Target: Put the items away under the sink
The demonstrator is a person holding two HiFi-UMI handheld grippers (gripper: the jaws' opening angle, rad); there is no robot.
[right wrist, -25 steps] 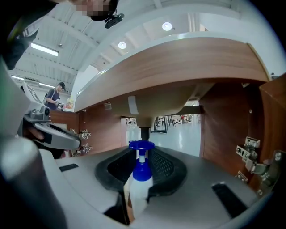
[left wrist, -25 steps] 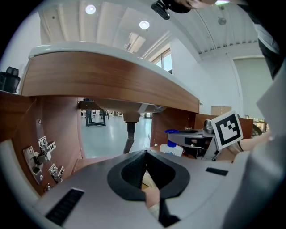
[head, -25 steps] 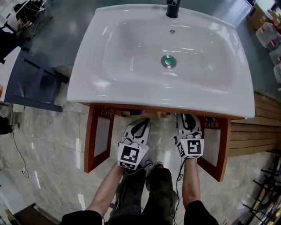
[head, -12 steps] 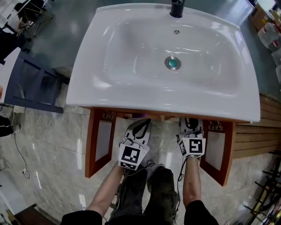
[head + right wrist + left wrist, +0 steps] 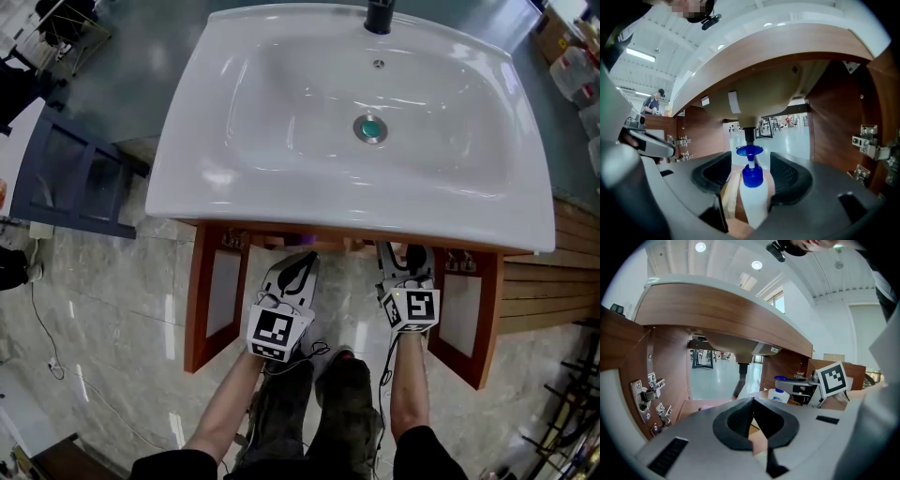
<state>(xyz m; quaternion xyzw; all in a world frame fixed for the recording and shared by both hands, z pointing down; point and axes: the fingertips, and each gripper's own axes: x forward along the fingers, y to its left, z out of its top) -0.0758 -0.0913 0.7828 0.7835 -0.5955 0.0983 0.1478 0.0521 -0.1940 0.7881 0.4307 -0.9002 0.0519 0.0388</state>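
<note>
We see the wide white ceramic sink (image 5: 281, 141) from above in the head view, which hides all that lies beneath it. Only the 2 gripper views show the inside of the brown wooden cabinet (image 5: 722, 305) under the basin, with the dark drain pipe (image 5: 749, 135) hanging at its middle. The cabinet's 2 doors (image 5: 214, 292) stand swung open toward the person, one at either side.

Both grippers reach in under the front edge. The left gripper (image 5: 296, 264) has its jaws closed together on nothing, as its own view shows. The right gripper (image 5: 405, 255) has its jaws apart. Between them stands the white plastic pump bottle with a blue pump head (image 5: 752, 187), upright on the cabinet's wooden floor, with a gap at one side. The left gripper view shows this bottle from the side, just beside the right gripper. Metal hinges (image 5: 868, 140) sit on the cabinet's inner wall.
</note>
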